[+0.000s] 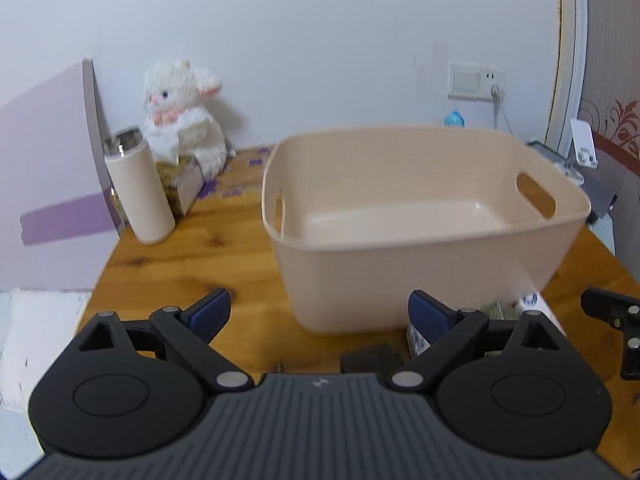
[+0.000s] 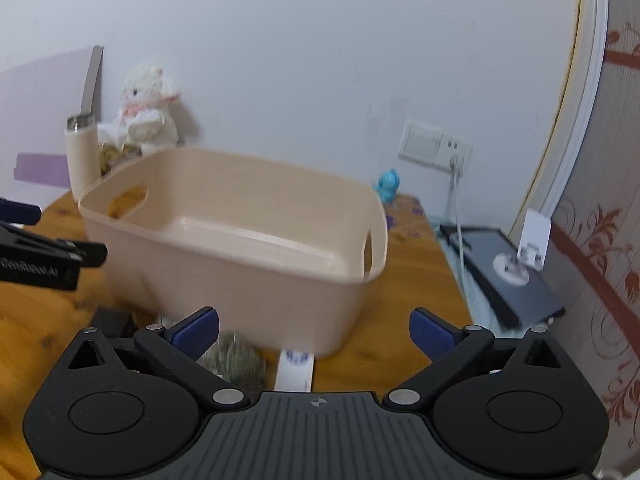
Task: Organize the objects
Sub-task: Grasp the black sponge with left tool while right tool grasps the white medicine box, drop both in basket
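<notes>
A beige plastic basket (image 1: 420,264) with cut-out handles stands empty on the wooden table (image 1: 192,256); it also shows in the right wrist view (image 2: 256,288). My left gripper (image 1: 318,314) is open and empty, just in front of the basket's near wall. My right gripper (image 2: 314,332) is open and empty, above a white tube (image 2: 295,368) and a green-grey packet (image 2: 236,360) that lie before the basket. A small black block (image 1: 372,358) lies on the table under my left gripper.
A beige thermos (image 1: 138,188), a tissue box (image 1: 182,184) and a white plush lamb (image 1: 184,116) stand at the back left. A blue toy (image 2: 387,186) sits behind the basket. A dark tablet (image 2: 516,280) lies at the right by the wall socket (image 2: 436,146).
</notes>
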`<state>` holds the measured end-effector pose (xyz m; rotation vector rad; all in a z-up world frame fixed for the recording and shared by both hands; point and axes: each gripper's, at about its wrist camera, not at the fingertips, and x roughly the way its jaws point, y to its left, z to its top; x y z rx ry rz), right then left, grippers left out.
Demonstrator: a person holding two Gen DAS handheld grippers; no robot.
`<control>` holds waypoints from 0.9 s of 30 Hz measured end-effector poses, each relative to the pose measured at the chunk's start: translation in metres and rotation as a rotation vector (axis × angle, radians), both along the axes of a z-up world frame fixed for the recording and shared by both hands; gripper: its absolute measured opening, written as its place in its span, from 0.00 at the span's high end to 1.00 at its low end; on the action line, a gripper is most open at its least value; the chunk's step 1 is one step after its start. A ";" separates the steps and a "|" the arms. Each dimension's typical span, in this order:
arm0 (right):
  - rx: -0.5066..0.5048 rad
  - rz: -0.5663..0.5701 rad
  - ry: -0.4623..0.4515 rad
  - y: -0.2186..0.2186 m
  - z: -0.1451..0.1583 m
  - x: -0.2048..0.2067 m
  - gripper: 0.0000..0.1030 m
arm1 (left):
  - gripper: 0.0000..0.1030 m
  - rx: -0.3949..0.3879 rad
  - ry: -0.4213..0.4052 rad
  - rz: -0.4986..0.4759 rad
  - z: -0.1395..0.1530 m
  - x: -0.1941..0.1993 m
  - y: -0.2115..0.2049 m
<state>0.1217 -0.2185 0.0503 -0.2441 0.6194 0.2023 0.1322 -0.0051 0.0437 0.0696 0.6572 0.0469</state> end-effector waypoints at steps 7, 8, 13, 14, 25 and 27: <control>-0.011 -0.029 0.096 -0.009 -0.040 0.003 0.00 | 0.07 0.004 0.061 0.008 -0.040 0.000 0.001; -0.013 -0.032 0.106 -0.010 -0.046 0.004 0.00 | 0.07 0.004 0.067 0.012 -0.045 0.001 0.001; -0.002 -0.042 0.149 -0.015 -0.067 0.014 0.00 | 0.06 -0.066 0.065 0.022 -0.061 0.006 0.008; -0.002 -0.044 0.156 -0.015 -0.071 0.016 0.00 | 0.06 -0.083 0.065 0.023 -0.062 0.008 0.010; 0.010 -0.040 0.167 -0.013 -0.092 0.036 0.06 | 0.06 -0.144 0.089 0.004 -0.069 0.020 0.005; 0.017 -0.041 0.166 -0.012 -0.092 0.038 0.08 | 0.07 -0.134 0.101 0.000 -0.072 0.022 0.004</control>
